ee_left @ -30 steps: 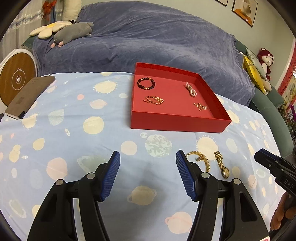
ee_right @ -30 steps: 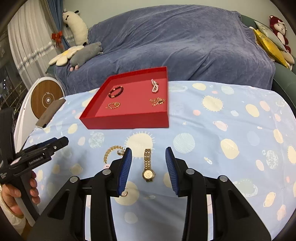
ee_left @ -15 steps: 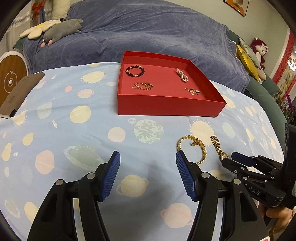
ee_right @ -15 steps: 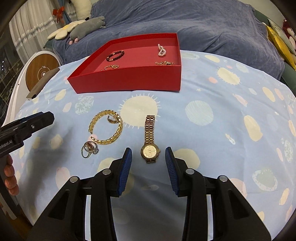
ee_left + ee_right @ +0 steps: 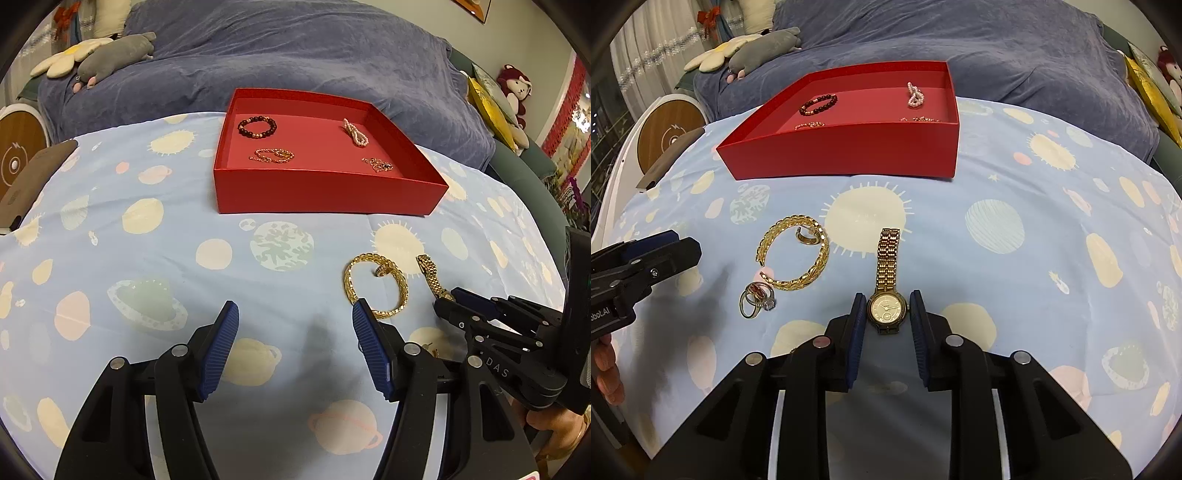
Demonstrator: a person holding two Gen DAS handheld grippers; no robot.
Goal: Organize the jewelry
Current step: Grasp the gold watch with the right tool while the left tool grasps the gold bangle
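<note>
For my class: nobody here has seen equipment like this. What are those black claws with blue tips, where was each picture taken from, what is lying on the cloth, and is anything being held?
No robot here: a person holds a hand-operated two-finger gripper in each hand, each carrying a wide-angle camera that looks along its fingers. One picture comes from the left gripper, the other from the right gripper.

On the planet-print cloth stands a red tray with a dark beaded bracelet, a pink bead strand and two fine gold chains. In front lie a gold bangle, some rings and a gold watch.

The left gripper is open and empty. The right gripper's pads flank the watch face; whether they already pinch it I cannot tell.
</note>
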